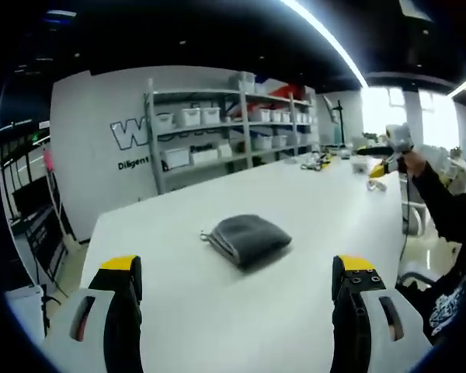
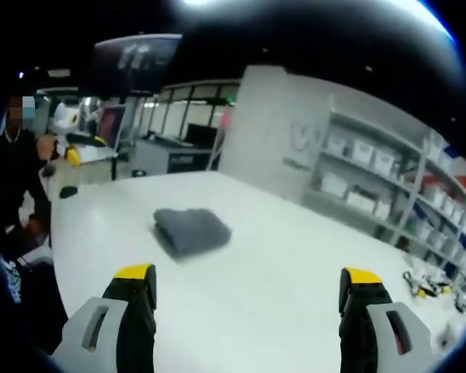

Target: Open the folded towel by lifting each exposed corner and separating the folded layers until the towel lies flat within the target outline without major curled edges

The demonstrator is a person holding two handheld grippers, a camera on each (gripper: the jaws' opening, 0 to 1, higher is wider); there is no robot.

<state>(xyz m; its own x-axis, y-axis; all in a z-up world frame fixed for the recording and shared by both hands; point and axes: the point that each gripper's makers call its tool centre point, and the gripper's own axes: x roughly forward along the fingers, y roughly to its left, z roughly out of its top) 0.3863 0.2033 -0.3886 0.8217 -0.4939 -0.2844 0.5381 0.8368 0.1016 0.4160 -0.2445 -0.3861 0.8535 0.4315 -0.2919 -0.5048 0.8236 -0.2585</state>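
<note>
In the left gripper view, the left gripper [image 1: 237, 287] hangs above the white counter [image 1: 295, 194], its yellow-tipped fingers [image 1: 120, 268] spread wide with nothing between them, and the folded dark grey cloth towel [image 1: 247, 239] lies dead ahead, just beyond the tips, layered edge facing left. Over to the right gripper view: the right gripper [image 2: 248, 299] has its fingers [image 2: 136, 276] wide apart too, and the towel sits ahead and left of centre, farther off. The left looks the nearer.
</note>
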